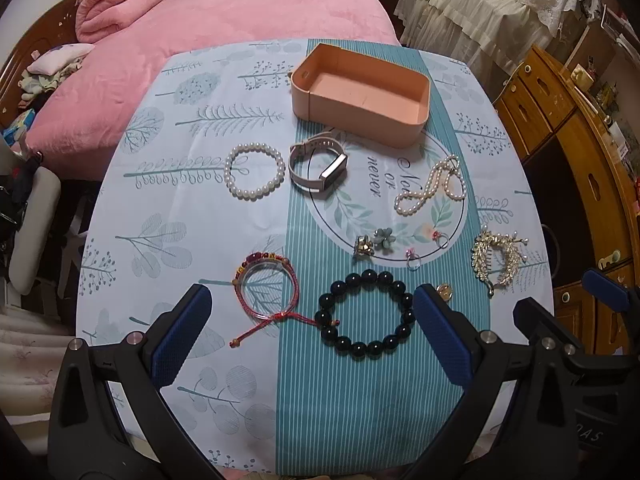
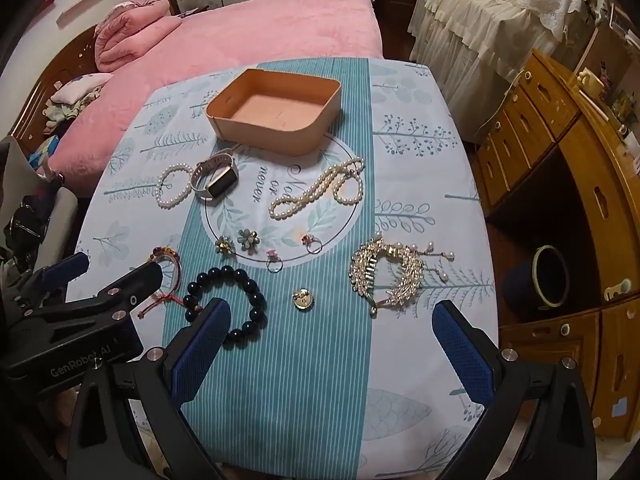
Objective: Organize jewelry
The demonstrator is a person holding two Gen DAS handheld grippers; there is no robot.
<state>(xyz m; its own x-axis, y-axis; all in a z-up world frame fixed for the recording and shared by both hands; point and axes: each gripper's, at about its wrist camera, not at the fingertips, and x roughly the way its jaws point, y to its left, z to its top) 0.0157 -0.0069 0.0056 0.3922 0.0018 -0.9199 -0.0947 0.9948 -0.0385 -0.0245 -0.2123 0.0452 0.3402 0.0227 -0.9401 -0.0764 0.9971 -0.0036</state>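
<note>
An empty peach box (image 1: 360, 120) (image 2: 276, 136) stands at the far side of the table. In front of it lie a pearl bracelet (image 1: 227, 172), a pale watch band (image 1: 332, 172), a pearl necklace (image 1: 416, 200), two flower brooches (image 1: 384, 238), two small rings (image 1: 414, 262), a gold hair comb (image 2: 400, 276) and a small gold round piece (image 2: 303, 300). My left gripper (image 1: 312, 296) is open above a red string bracelet (image 1: 264, 258) and a black bead bracelet (image 1: 376, 348). My right gripper (image 2: 332, 308) is open near the gold piece, holding nothing.
The leaf-print tablecloth (image 2: 420, 200) covers a table beside a pink bed (image 1: 240, 12). A wooden cabinet (image 2: 560, 152) stands close on the right, with a lace-covered piece (image 2: 500, 20) behind it. Each gripper shows at the edge of the other's view.
</note>
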